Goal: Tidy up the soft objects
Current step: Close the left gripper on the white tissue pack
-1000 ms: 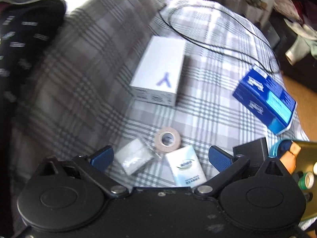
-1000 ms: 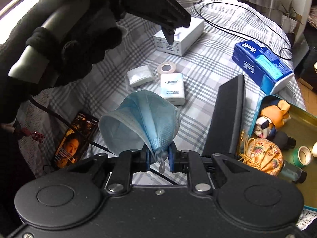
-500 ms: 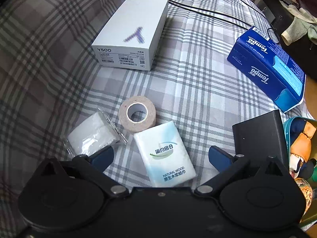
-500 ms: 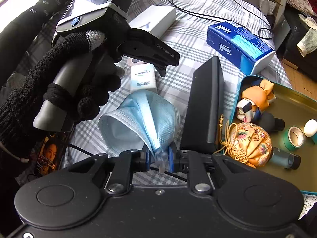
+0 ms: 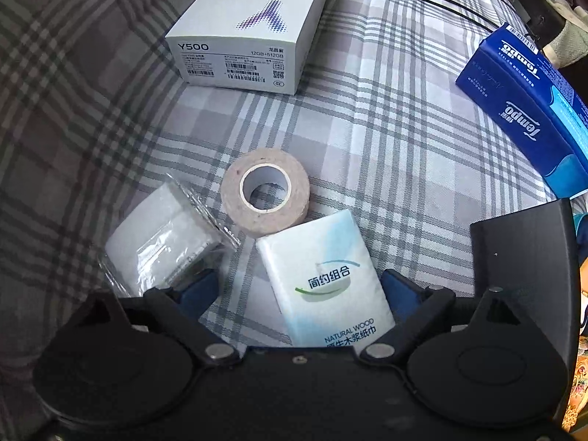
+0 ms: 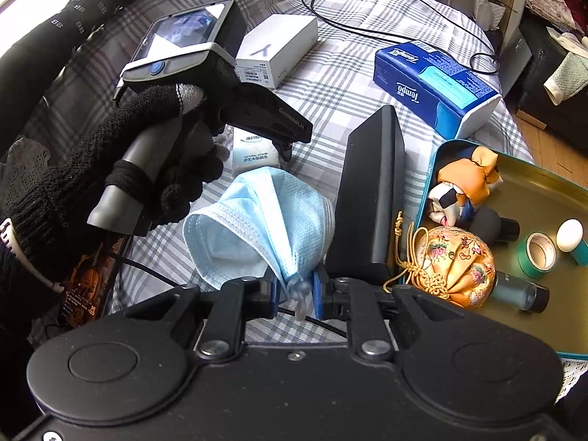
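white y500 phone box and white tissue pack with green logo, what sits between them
A beige roll of tape lies between the white phone box and the tissue pack, touching the pack's far corner, in the left wrist view.

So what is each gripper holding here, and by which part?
Right gripper pinches the light blue face mask by its bunched end. Left gripper, open, holds nothing.

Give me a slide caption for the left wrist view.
Open left gripper straddling a tissue pack on the plaid cloth.

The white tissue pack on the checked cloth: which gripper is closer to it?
Left. The left gripper is open with the tissue pack between its fingers. The right gripper sits farther back, shut on a blue face mask.
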`<control>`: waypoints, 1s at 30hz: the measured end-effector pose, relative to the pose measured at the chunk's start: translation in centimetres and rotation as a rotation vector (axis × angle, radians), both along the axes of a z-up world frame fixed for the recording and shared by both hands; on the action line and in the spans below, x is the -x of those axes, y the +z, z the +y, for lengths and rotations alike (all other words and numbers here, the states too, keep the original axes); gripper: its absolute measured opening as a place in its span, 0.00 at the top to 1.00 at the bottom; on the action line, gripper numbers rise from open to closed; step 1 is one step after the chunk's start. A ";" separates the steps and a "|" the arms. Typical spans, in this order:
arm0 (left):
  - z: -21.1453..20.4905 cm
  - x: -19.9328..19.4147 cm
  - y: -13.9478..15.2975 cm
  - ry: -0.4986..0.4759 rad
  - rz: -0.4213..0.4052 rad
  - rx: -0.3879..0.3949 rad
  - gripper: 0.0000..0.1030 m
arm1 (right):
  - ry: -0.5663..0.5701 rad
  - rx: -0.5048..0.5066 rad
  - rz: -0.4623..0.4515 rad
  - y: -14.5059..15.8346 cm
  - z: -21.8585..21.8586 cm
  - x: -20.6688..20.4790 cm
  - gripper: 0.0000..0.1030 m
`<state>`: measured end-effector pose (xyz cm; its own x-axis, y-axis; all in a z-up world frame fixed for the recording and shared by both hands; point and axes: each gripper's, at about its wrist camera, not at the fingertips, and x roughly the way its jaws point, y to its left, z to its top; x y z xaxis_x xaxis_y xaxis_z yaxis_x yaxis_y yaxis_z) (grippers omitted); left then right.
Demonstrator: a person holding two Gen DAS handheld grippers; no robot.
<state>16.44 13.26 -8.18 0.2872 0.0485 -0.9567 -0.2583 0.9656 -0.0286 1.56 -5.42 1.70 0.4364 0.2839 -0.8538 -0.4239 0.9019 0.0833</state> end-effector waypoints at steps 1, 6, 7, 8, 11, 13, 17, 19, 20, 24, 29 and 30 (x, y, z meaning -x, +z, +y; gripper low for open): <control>-0.1 0.0 -0.1 -0.005 -0.001 -0.006 0.08 | -0.001 0.000 -0.001 0.0 0.0 0.0 0.84; -1.0 0.0 0.0 -0.044 -0.009 -0.012 0.11 | -0.003 -0.005 -0.007 0.2 -0.1 0.1 0.84; -1.3 0.0 0.0 -0.053 -0.010 -0.014 0.12 | -0.004 -0.004 -0.008 0.2 -0.1 0.1 0.84; -1.5 0.0 0.0 -0.061 -0.013 -0.017 0.13 | -0.004 -0.003 -0.009 0.2 -0.1 0.0 0.84; -1.9 0.0 0.1 -0.079 -0.017 -0.012 0.19 | -0.004 -0.004 -0.007 0.2 -0.1 0.0 0.84; -2.0 0.0 0.2 -0.087 -0.022 -0.004 0.26 | -0.003 -0.003 -0.007 0.1 -0.1 0.0 0.84; -2.2 0.1 0.6 -0.096 -0.029 -0.003 0.39 | 0.000 -0.005 -0.006 0.1 -0.1 0.1 0.84; -2.3 0.2 0.8 -0.101 -0.031 0.003 0.47 | 0.000 -0.006 -0.005 0.1 -0.1 0.1 0.84; -2.3 0.1 0.8 -0.102 -0.032 0.006 0.48 | 0.000 -0.006 -0.005 0.1 -0.1 0.1 0.84; -1.9 0.6 1.4 -0.101 -0.030 0.025 0.50 | 0.000 -0.010 -0.006 0.1 -0.1 0.1 0.84; -1.6 1.0 2.7 -0.094 -0.051 0.045 0.50 | -0.001 -0.018 -0.007 0.2 -0.2 0.0 0.84; -1.6 1.0 3.1 -0.094 -0.057 0.046 0.50 | -0.001 -0.021 -0.008 0.3 -0.2 0.0 0.84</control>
<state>15.42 11.67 -5.12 0.3419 -0.0248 -0.9394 -0.1635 0.9828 -0.0854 1.52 -5.66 1.98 0.4439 0.3010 -0.8440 -0.4234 0.9006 0.0985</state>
